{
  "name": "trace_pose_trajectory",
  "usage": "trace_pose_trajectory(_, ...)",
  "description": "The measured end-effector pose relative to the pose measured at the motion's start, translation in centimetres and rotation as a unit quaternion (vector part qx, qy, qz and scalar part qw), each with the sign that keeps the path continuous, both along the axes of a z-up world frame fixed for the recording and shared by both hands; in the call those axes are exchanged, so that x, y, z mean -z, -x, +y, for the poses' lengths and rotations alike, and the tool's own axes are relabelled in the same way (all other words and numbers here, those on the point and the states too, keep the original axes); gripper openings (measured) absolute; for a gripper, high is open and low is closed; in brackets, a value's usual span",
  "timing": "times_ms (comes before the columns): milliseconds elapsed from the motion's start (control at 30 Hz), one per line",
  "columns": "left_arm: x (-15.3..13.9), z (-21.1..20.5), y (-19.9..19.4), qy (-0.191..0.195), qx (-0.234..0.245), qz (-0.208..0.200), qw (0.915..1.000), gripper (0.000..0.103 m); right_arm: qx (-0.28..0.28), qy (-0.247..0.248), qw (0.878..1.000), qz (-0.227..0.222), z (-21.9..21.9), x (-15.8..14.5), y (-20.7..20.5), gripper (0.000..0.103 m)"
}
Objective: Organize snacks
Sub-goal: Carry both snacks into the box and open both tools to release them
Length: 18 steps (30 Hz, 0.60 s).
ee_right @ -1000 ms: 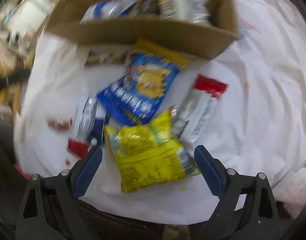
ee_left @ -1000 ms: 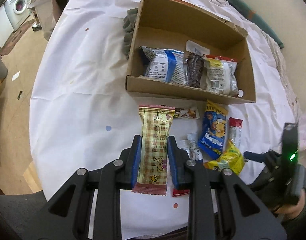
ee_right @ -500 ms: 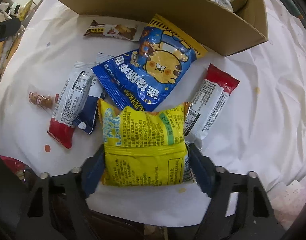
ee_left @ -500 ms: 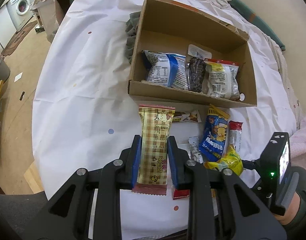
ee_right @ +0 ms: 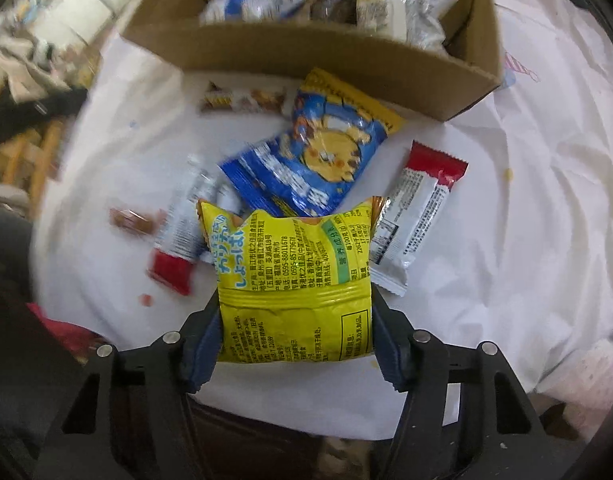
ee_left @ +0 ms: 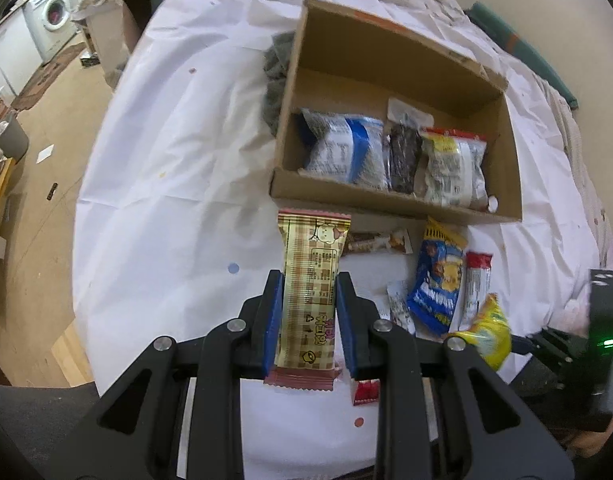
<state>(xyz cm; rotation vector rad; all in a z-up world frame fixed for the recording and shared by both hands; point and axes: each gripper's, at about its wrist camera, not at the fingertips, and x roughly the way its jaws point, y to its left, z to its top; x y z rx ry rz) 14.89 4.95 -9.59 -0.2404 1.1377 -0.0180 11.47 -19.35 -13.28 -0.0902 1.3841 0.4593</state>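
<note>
Left claw of mine is clamped on the long beige plaid-printed snack bar, held above the white-covered bench. My right claw has just been closing and now pinches the crinkled yellow snack bag. Ahead of both claws sits the brown cardboard box with three packets inside; a blue cartoon-printed pouch lies between it and the right claw.

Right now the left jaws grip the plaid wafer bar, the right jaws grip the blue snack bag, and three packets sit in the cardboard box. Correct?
One error: the right gripper holds the yellow snack bag, not the blue snack bag, which lies on the tablecloth, as the right wrist view shows. The left gripper does grip the plaid wafer bar, and three packets sit in the cardboard box.
</note>
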Motion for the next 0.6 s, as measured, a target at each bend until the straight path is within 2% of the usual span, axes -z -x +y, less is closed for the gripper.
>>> trace_pose_trajectory(67, -0.5, 0.5, -0.2, -0.004, -0.018, -0.007, 0.9998, 0.022, 0.015, -0.041, 0.999, -0.019, -0.8, -1.7, -0.3, 0.067)
trace_pose_trajectory(133, -1.3, 1.2, -0.8, 0.016, -0.036, -0.011, 0.9992, 0.022, 0.034, -0.078, 0.995, -0.045, -1.5, -3.7, -0.9, 0.067)
trace_pose_trajectory(267, -3.5, 0.7, -2.3, 0.008, -0.023, -0.035, 0.9991, 0.022, 0.065, -0.122, 0.987, -0.081, -2.5, -6.8, -2.6, 0.067)
trace_pose_trajectory(433, -5.6, -1.1, -4.7, -0.017, 0.013, -0.058, 0.9981, 0.022, 0.075, -0.122, 0.984, -0.107, -2.0, -9.0, -5.5, 0.067)
trace_pose_trajectory(600, -6.1, -1.9, -7.1, -0.028, 0.024, -0.064, 0.9972, 0.022, 0.079, -0.123, 0.982, -0.119, -1.7, -10.4, -8.0, 0.067)
